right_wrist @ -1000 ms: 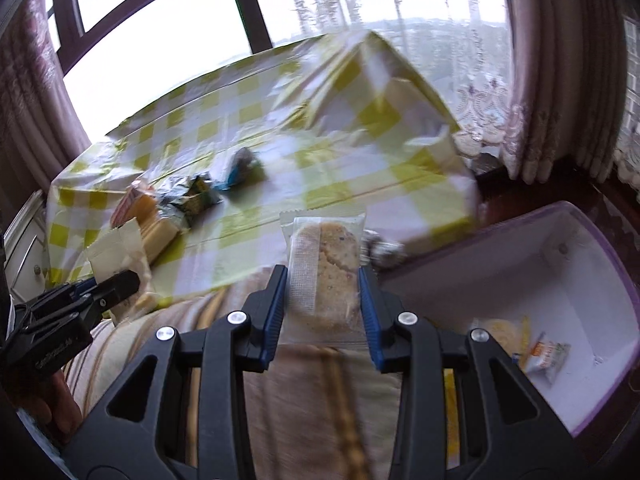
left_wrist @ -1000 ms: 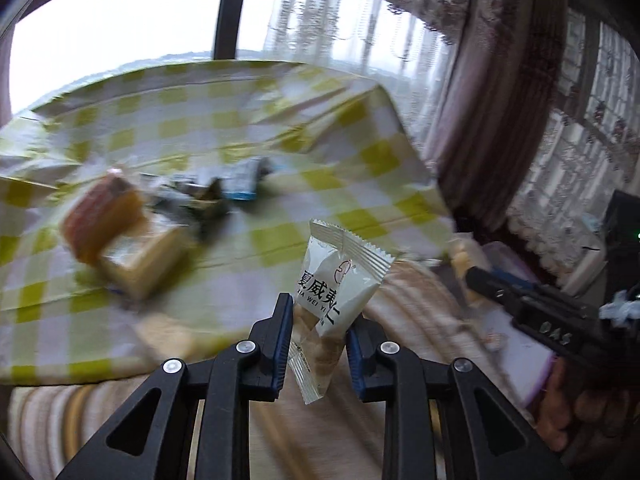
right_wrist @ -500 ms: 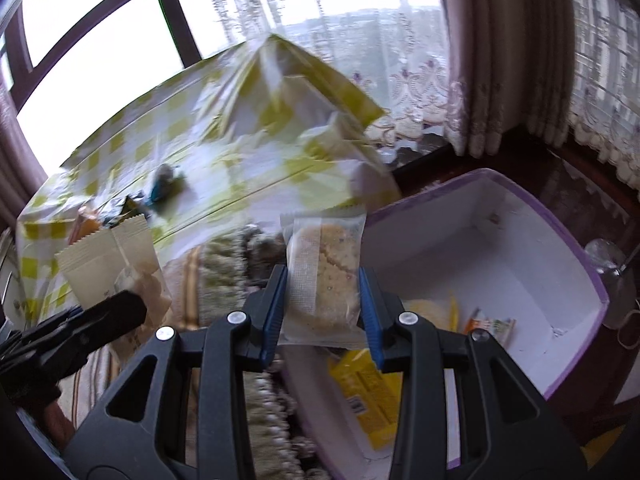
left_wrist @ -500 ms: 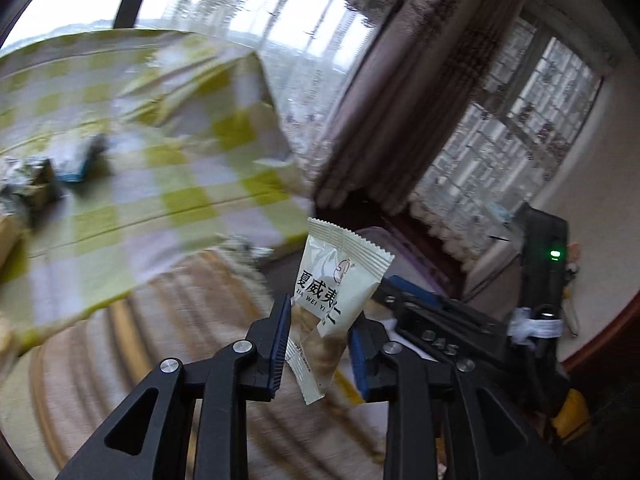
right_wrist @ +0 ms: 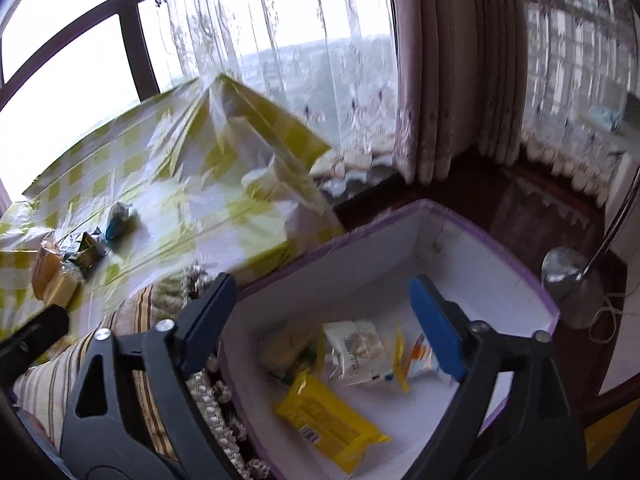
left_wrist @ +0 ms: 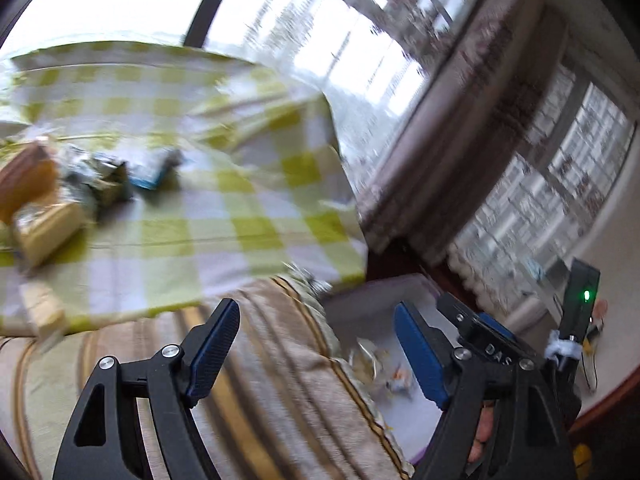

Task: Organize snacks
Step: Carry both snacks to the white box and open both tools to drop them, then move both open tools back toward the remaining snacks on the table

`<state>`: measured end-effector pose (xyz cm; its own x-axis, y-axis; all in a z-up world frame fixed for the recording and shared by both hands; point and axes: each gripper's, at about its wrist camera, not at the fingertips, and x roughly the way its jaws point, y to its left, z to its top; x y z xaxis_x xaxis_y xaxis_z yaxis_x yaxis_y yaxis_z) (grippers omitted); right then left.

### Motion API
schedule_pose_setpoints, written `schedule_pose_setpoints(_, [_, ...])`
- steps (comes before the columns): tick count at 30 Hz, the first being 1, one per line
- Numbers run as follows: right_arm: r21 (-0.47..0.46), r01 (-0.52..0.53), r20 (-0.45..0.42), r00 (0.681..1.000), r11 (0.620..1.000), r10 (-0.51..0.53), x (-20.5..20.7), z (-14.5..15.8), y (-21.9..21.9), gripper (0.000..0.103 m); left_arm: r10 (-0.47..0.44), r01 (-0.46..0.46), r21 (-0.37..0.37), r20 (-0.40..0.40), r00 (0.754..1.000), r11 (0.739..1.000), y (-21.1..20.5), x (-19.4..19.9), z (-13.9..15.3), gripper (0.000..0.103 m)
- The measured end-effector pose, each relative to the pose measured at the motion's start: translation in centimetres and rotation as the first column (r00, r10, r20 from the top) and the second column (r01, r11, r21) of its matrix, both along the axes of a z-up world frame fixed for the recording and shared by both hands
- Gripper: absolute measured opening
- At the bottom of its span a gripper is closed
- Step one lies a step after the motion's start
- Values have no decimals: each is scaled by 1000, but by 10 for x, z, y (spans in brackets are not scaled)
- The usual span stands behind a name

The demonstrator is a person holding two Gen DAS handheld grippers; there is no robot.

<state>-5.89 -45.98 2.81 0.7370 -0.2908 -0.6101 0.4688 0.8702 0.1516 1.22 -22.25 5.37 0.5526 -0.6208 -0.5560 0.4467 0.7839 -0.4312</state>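
Observation:
My right gripper point(right_wrist: 320, 284) hangs over a white box with a purple rim point(right_wrist: 480, 236). Its jaws are opening and nothing is between them. Inside the box lie a yellow packet point(right_wrist: 328, 424), a white packet point(right_wrist: 356, 352) and a few other snack packets. My left gripper point(left_wrist: 315, 312) is just left of the box point(left_wrist: 384, 284), above a striped cushion point(left_wrist: 260, 380). Its jaws are opening too, with nothing between them. More snacks point(left_wrist: 80, 184) lie in a blurred pile on the yellow-check tablecloth point(left_wrist: 208, 216). The right gripper's body point(left_wrist: 492, 348) shows beside the left one.
Curtains point(right_wrist: 440, 80) and windows run behind the table and box. A floor lamp's metal base point(right_wrist: 572, 280) stands right of the box. A dark device with a green light point(left_wrist: 582, 300) is at the far right. The left gripper's finger point(right_wrist: 36, 332) reaches in at the left edge.
Both grippers have opened; the white packet and the cookie packet are gone from their jaws. The right gripper has moved from the table edge to over the box.

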Motion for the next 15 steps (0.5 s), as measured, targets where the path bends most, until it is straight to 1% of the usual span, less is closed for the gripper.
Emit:
schedule_pose_setpoints(2, [-31, -17, 30, 999, 999, 18, -1, 2, 5, 92, 49, -49, -23, 3, 999, 999, 15, -1, 0, 80])
schedule_pose_setpoints(3, [-44, -21, 33, 999, 999, 23, -1, 2, 7, 92, 81, -82, -22, -8, 997, 996, 24, -1, 0, 80])
schedule_pose_setpoints(4, [-44, -36, 33, 999, 998, 38, 0, 2, 9, 92, 116, -116, -10, -34, 993, 993, 33, 1, -3, 80])
schedule_pose_setpoints(7, [-45, -89, 15, 996, 995, 90, 3, 2, 16, 92, 170, -170, 8, -88, 981, 985, 58, 4, -9, 80])
schedule_pose_setpoints(9, [-51, -127, 5, 992, 991, 127, 5, 2, 24, 92, 234, -233, 19, -113, 966, 972, 80, 2, -13, 80])
schedule_pose_setpoints(10, [-47, -158, -4, 987, 986, 158, 8, 2, 29, 92, 275, -274, 29, -130, 953, 961, 92, 1, -15, 80])
schedule_pose_setpoints(11, [-43, -173, -7, 985, 984, 173, 8, 2, 33, 92, 296, -294, 35, -139, 945, 955, 98, 1, -18, 80])
schedule_pose_setpoints(13, [-23, -208, -8, 978, 978, 208, 9, 2, 42, 92, 368, -361, 77, -160, 916, 930, 117, 2, -22, 80])
schedule_pose_setpoints(15, [1, -255, 2, 967, 967, 255, 11, 2, 52, 92, 402, -394, 81, -176, 899, 916, 129, 3, -27, 79])
